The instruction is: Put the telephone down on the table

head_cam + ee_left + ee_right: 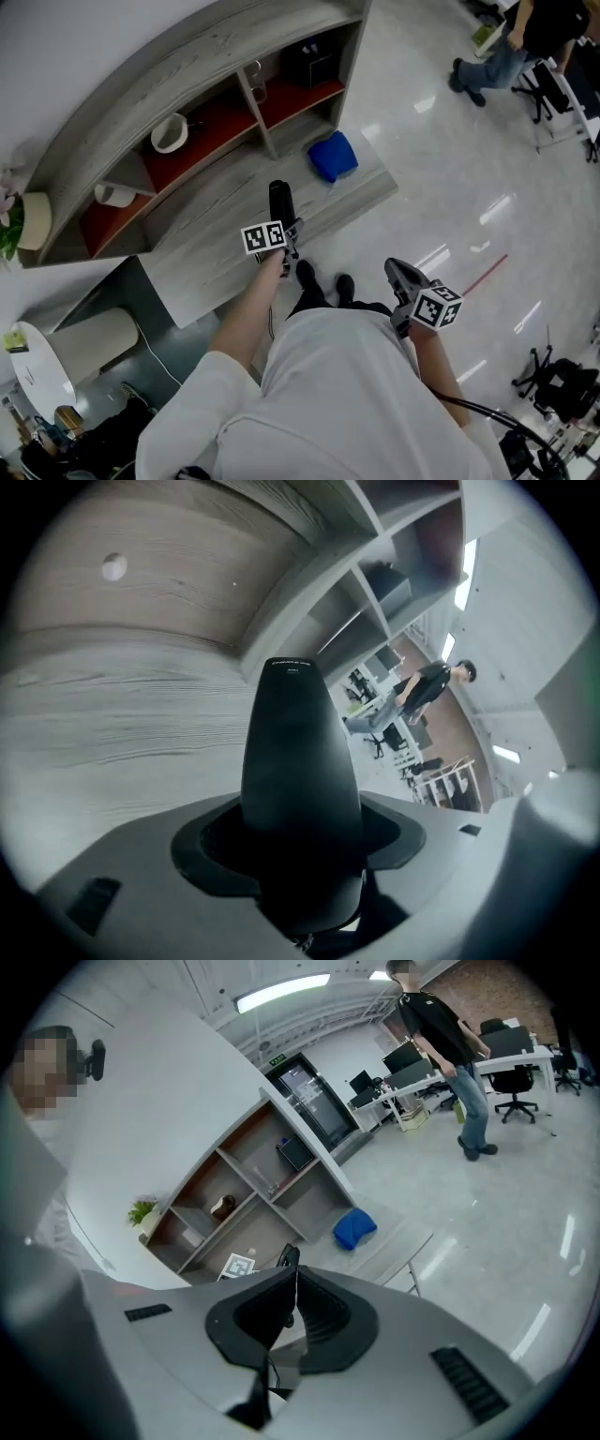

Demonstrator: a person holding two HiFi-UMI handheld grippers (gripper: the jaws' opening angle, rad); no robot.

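Observation:
The black telephone handset [279,199] is held over the grey wooden table [206,253], its far end pointing toward the shelves. My left gripper [282,228] is shut on its near end. In the left gripper view the telephone [300,752] rises from between the jaws of the left gripper [300,864], with the table's top [112,714] behind it; I cannot tell whether it touches the wood. My right gripper [401,274] hangs off to the right over the floor. The right gripper [292,1302] has its jaws pressed together with nothing in them.
A blue cushion-like object [334,156] lies at the table's right end. Behind the table stands a shelf unit [202,122] with a white bowl [170,132] and a roll [115,195]. A person [511,42] stands far right on the glossy floor.

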